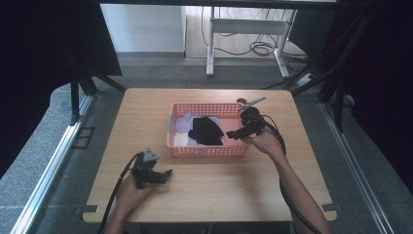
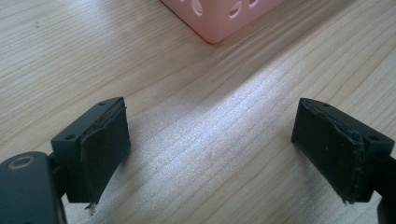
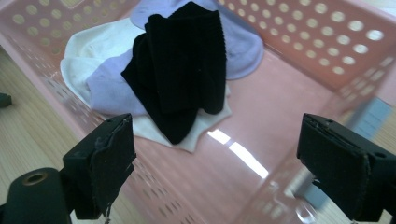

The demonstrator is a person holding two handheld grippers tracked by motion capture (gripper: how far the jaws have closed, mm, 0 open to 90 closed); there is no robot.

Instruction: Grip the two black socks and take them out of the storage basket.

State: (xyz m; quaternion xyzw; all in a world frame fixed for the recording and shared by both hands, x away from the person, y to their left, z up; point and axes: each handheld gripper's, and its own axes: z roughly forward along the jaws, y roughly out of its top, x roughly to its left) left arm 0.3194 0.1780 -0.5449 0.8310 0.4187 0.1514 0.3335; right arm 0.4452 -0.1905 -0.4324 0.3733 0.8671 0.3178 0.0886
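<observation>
Black sock (image 3: 182, 65) in pink basket (image 1: 207, 150), folded atop lilac and white ones, long axis 12-to-6 in right gripper view. Right gripper (image 3: 217, 172) fingers apart, empty, above basket; left gripper (image 2: 212, 154) fingers wide, empty, over surface (image 2: 196, 121).

Right gripper (image 3: 219, 163) jaws stood wide apart, nothing between them, above the pink perforated basket (image 3: 327, 51). Inside, black ribbed socks (image 3: 182, 70) lay on top of lavender socks (image 3: 109, 86) and white socks (image 3: 88, 46).
</observation>
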